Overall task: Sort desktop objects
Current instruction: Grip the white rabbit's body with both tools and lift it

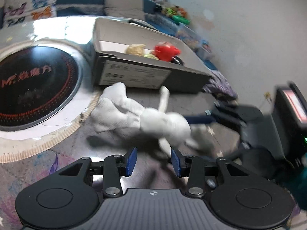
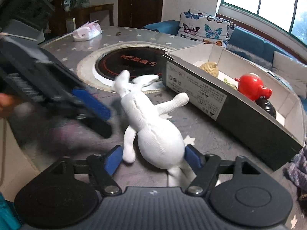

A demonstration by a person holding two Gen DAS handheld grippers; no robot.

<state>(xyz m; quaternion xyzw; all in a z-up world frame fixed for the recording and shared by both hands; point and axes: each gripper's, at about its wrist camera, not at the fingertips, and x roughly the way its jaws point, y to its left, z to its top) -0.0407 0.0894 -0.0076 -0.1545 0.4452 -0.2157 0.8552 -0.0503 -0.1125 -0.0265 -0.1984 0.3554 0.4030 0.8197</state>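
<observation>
While flat on table, white plush rabbit [image 2: 153, 132] (belly-wide) between right tongs [image 2: 153, 158].

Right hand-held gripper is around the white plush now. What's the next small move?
Probably close the right hand-held gripper fully: the white plush toy's body lies between its blue pads on the table, and the box with sorted toys waits nearby.

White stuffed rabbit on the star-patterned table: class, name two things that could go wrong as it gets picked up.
1. The white stuffed rabbit is soft and rounded between the right gripper jaws; it may squeeze out.
2. The left gripper hovers close, so the two could collide.
</observation>
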